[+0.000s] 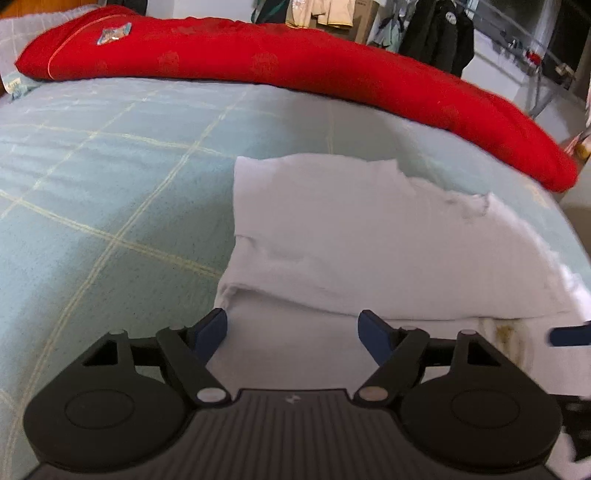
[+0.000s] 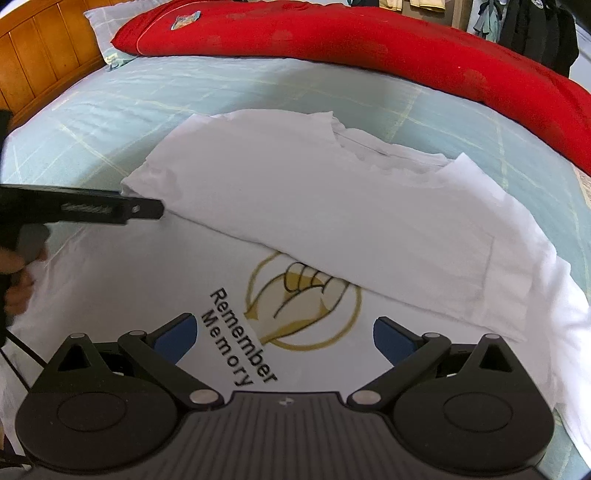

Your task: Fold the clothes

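Note:
A white T-shirt (image 2: 332, 206) lies on the bed, one part folded over its front and half covering a gold print (image 2: 303, 302) with the words "Remember Memory". My right gripper (image 2: 284, 325) hovers open just above the print with nothing between its blue pads. My left gripper (image 1: 291, 321) is open over the left side of the shirt (image 1: 351, 240), beside the fold's edge, and grips nothing. In the right wrist view the left gripper (image 2: 155, 208) reaches in from the left, its tip at the fold's corner, held by a hand (image 2: 18, 280).
The shirt rests on a pale green checked bedsheet (image 1: 92, 184). A long red quilt (image 2: 369, 40) lies across the far side of the bed. A wooden headboard (image 2: 37, 48) and a pillow (image 2: 103, 26) are at the far left. Dark clothes (image 1: 439, 33) hang beyond.

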Demonstrator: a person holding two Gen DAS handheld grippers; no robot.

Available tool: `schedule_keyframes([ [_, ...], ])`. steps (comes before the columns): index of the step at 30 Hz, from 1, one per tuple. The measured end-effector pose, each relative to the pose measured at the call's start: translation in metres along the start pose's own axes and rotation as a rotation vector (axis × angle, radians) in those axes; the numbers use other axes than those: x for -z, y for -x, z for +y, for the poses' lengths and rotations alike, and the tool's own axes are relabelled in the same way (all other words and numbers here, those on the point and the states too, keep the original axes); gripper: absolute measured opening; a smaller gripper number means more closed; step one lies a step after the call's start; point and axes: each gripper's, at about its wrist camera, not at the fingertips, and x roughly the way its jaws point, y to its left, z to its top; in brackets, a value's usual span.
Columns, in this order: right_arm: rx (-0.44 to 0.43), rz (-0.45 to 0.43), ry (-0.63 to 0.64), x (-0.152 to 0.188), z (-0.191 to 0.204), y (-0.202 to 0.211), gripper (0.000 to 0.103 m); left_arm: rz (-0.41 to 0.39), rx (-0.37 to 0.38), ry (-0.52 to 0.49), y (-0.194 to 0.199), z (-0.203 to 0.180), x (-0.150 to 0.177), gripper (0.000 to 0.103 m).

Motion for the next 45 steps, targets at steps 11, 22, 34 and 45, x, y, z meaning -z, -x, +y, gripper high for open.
schedule_keyframes([
  [11, 0.035, 0.051, -0.027, 0.010, 0.009, -0.020, 0.103, 0.000, 0.137, -0.144, -0.026, -0.004, -0.036, 0.078],
  [22, 0.043, 0.047, -0.023, 0.012, 0.009, -0.026, 0.103, -0.032, 0.149, -0.160, -0.012, 0.003, -0.058, 0.074],
  [34, 0.062, 0.018, -0.037, 0.014, 0.012, -0.027, 0.103, 0.000, 0.111, -0.140, -0.106, 0.012, -0.104, 0.074],
  [45, 0.073, 0.014, -0.051, 0.011, 0.013, -0.027, 0.103, 0.053, 0.275, -0.141, -0.043, 0.000, -0.081, 0.076],
])
